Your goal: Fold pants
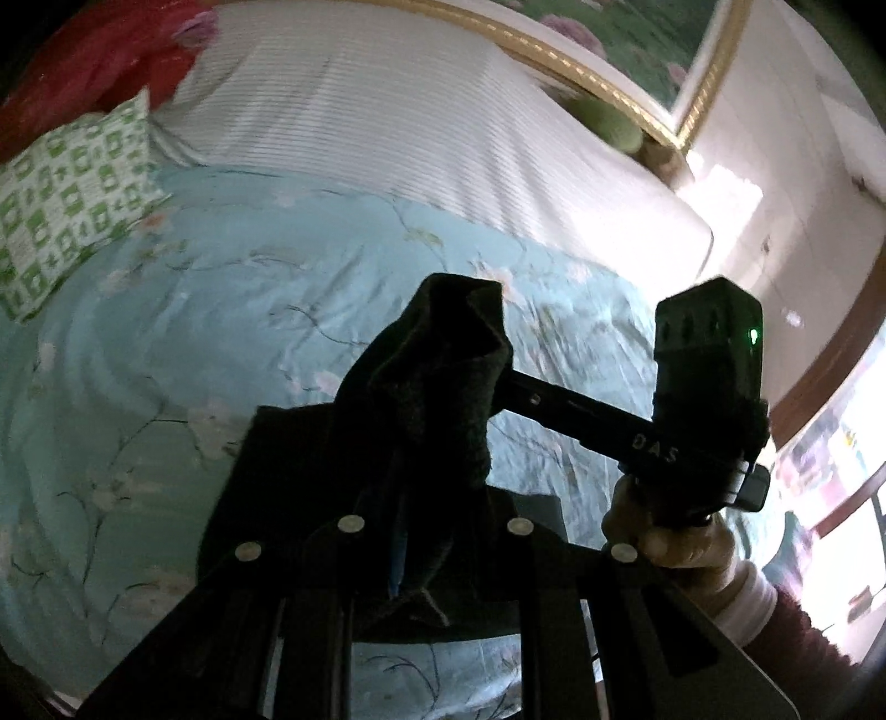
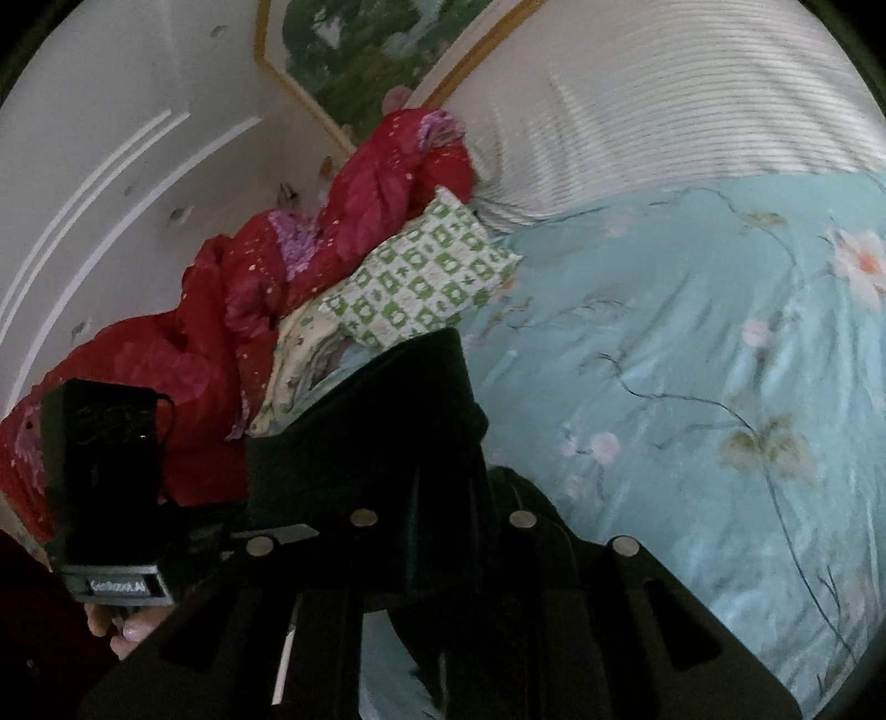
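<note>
The dark pants hang bunched in front of the left wrist camera, held up above the light blue floral bedspread. My left gripper is shut on the pants, its fingers mostly covered by the cloth. My right gripper reaches in from the right and grips the same bunch of cloth. In the right wrist view the pants cover my right gripper, which is shut on them. The left gripper's body shows at the lower left there.
A green-and-white patterned pillow and a red quilt lie at the head of the bed. A white striped cover spreads behind, below a gold-framed picture. A window is at the right.
</note>
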Motion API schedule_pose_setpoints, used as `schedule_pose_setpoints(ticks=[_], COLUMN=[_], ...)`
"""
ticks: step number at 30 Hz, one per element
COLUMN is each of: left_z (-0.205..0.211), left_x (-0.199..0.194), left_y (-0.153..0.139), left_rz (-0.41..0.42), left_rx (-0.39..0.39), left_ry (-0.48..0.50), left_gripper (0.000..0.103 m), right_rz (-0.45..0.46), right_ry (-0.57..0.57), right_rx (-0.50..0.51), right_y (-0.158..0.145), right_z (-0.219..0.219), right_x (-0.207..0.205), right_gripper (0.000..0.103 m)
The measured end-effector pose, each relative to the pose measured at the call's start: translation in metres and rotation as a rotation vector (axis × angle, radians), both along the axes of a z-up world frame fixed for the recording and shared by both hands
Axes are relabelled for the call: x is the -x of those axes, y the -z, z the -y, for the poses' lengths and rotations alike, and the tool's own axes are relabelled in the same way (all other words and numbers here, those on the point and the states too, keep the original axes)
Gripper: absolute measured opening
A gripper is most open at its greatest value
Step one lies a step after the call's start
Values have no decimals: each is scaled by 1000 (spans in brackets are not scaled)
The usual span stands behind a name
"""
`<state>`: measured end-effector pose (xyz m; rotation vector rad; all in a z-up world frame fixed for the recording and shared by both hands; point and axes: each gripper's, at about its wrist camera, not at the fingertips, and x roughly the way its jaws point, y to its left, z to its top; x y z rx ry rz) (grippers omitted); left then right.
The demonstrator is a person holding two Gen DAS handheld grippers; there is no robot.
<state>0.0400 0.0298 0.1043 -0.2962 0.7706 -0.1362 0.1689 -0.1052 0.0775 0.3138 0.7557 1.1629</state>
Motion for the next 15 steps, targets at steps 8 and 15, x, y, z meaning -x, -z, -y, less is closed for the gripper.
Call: schedule_pose_setpoints(ticks=[8,15], left_z=[49,75], left_x=[-4,-4], left_y=[30,51], left_rz=[-26,-28], left_rx=[-85,-138], left_ry=[65,118], left_gripper=[16,16], right_rz=[-43,-81], right_ry=[56,106], right_rx=[-9,-17], right_y=[30,51], right_z=[39,65], right_x=[3,8], right_gripper=[15,15])
